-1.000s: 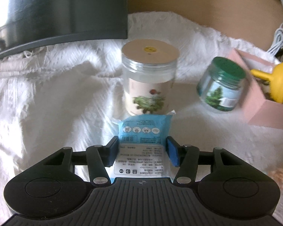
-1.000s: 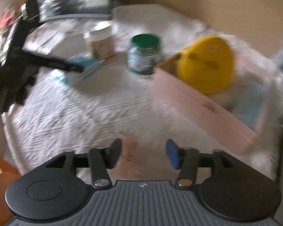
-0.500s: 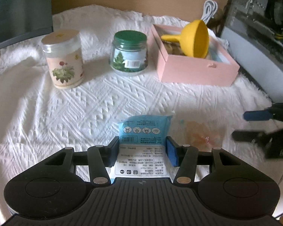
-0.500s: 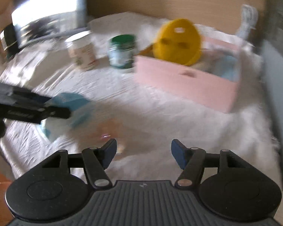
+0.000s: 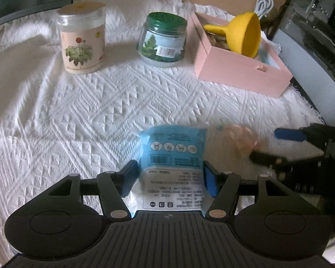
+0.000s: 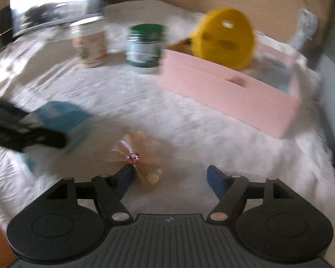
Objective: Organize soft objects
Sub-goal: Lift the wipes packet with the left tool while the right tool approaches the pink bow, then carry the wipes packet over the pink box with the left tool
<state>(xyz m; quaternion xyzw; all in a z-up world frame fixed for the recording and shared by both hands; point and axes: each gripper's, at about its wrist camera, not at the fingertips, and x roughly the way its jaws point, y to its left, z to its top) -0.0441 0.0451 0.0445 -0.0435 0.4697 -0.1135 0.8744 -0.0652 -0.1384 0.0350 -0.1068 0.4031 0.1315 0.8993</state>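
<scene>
A blue-and-white tissue packet (image 5: 172, 156) lies between my left gripper's (image 5: 169, 176) fingers. The jaws are opening and the pads stand just off its sides. In the right wrist view the packet (image 6: 62, 116) shows blurred at the left. A small clear bag of peach-coloured bits with a pink tie (image 6: 136, 156) lies on the white cloth (image 5: 100, 102), touching the inner side of the left finger of my right gripper (image 6: 169, 174). That gripper's jaws are opening wide, with the bag just inside them. The left wrist view shows the right gripper (image 5: 265, 145) low at the right, beside the blurred bag (image 5: 241, 138).
A pink box (image 5: 241, 76) stands at the back right with a yellow funnel (image 5: 245, 33) leaning in it. A green-lidded jar (image 5: 163, 40) and a flower-labelled jar (image 5: 82, 38) stand behind. A dark monitor sits back left, a grey case (image 5: 312, 44) at the right.
The left view swung right from the jars to the box, then settled. Its jaws have widened off the packet. The right gripper sank toward the small bag with its jaws spreading.
</scene>
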